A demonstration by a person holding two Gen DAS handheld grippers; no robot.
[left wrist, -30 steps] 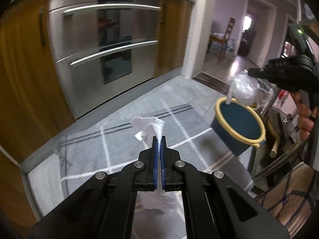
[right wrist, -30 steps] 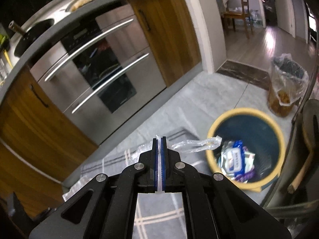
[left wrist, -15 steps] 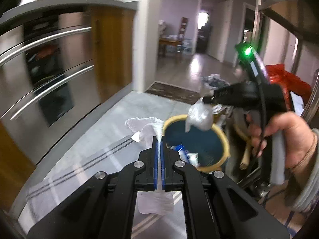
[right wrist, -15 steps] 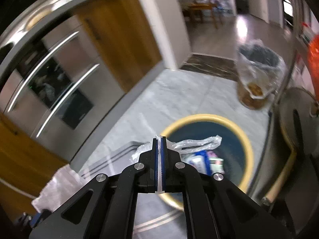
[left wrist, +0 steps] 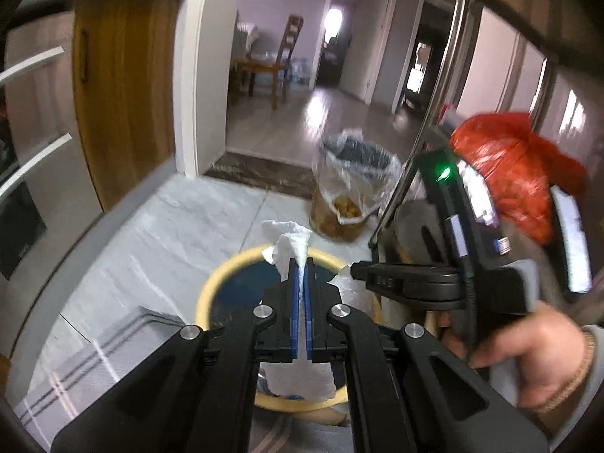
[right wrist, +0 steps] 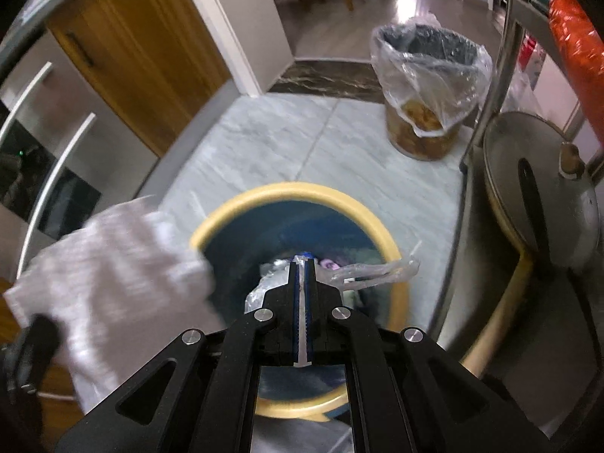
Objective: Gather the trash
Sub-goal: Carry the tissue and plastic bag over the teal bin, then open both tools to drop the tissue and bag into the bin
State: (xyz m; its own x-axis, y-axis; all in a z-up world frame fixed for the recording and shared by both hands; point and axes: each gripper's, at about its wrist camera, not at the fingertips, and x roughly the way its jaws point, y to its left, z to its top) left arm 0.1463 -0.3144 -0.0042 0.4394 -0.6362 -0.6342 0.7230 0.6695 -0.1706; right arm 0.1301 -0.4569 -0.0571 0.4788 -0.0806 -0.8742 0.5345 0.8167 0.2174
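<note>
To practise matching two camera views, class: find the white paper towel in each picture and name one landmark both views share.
Left wrist view: paper towel at centre, pinched in the left claw, over the blue bin.
Right wrist view: paper towel blurred at lower left, beside the bin's rim.
Shared landmark: the yellow-rimmed blue bin.

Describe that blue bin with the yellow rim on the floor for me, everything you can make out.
The blue bin is a round, open-topped tub, plastic by its look, dark blue inside with a thick pale-yellow rim. It stands upright on the grey tiled floor, near a plastic-lined basket. Some wrappers already lie at its bottom, blurred. Over its mouth the right claw pinches a clear plastic wrapper, and the left claw a white paper towel. Nothing visibly touches the rim.
</note>
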